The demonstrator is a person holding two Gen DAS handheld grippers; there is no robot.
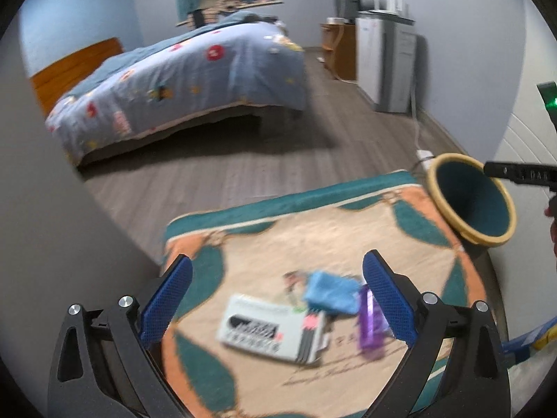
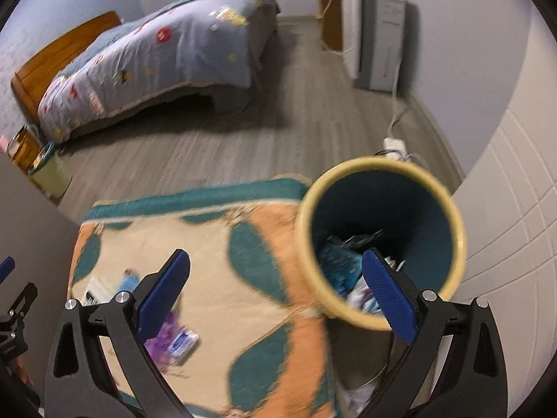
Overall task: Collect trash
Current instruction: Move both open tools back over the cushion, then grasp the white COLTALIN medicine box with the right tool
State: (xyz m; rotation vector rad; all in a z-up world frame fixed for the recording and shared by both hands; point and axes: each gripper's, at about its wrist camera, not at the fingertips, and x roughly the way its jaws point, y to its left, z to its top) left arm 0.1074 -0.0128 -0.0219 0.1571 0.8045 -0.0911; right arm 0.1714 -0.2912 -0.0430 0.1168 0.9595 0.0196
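On the patterned rug (image 1: pixel 348 240) lie a white printed box (image 1: pixel 271 331), a blue packet (image 1: pixel 330 291) and a purple wrapper (image 1: pixel 370 324). My left gripper (image 1: pixel 278 299) is open and empty, hovering above them. The teal bin with a yellow rim (image 2: pixel 383 240) stands at the rug's right edge and holds several wrappers. My right gripper (image 2: pixel 275 292) is open and empty, its right finger over the bin's rim. The purple wrapper (image 2: pixel 163 341) and a small white-blue packet (image 2: pixel 182 343) show in the right wrist view. The bin also shows in the left wrist view (image 1: pixel 473 198).
A bed with a blue quilt (image 1: pixel 181 83) stands across the wooden floor. A grey cabinet (image 1: pixel 386 59) and a power strip (image 2: pixel 395 146) with cable line the right wall. A grey wall (image 1: pixel 41 244) is on the left. A small green bin (image 2: pixel 52 174) sits by the bed.
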